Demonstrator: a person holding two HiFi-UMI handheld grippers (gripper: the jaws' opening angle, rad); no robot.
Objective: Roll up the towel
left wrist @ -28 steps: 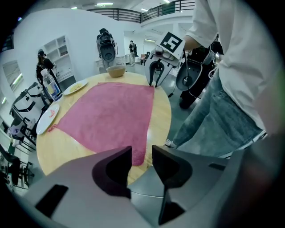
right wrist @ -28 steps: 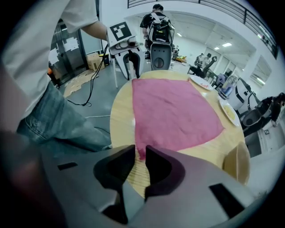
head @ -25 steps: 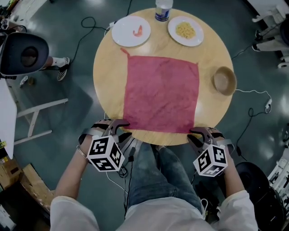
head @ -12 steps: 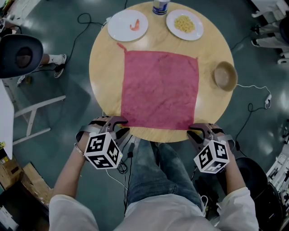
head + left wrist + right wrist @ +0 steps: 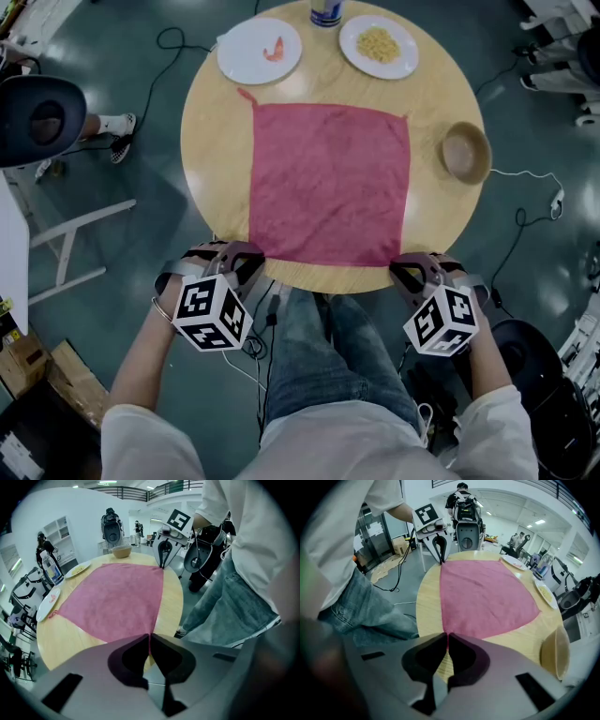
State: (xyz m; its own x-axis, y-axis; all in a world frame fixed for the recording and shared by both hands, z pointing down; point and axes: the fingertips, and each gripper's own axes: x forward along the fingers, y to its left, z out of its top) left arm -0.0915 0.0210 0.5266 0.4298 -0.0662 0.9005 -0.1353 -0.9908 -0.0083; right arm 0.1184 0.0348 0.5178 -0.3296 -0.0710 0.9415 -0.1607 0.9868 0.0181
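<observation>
A round wooden table [image 5: 211, 159] is carrying everything, and the person is sitting at its near edge, jeans-clad legs [image 5: 323, 361] showing between the two grippers.

At the near left, the left gripper [image 5: 246, 260] is pointing steeply down at the towel's near-left corner. Its jaws have just been closing and are now standing together, pinching a thin edge of red cloth between the tips. Its marker cube [image 5: 213, 312] is facing up toward the head camera.

At the far left of the table, a white plate [image 5: 242, 58] is holding one small pink, shrimp-like piece [image 5: 274, 49]. The red towel [image 5: 328, 183] is lying flat and fully spread across the middle of the table, its near edge running along the table's rim, and a small tag is sticking out from its far-left corner toward that plate.

At the far middle edge, a bottle [image 5: 325, 11] with a blue band is standing upright, cut off by the frame; I cannot tell what is in it. Just right of it, a second white plate [image 5: 405, 64] is carrying a small heap of yellow food [image 5: 378, 43].

At the right edge, well apart from the plates, a wooden bowl [image 5: 466, 153] is sitting upright near the towel's right side, its brown inside facing up.

At the near right, the right gripper [image 5: 401, 267] is likewise pointing down, its jaws having just been closing and now gripping the towel's near-right corner.
</observation>
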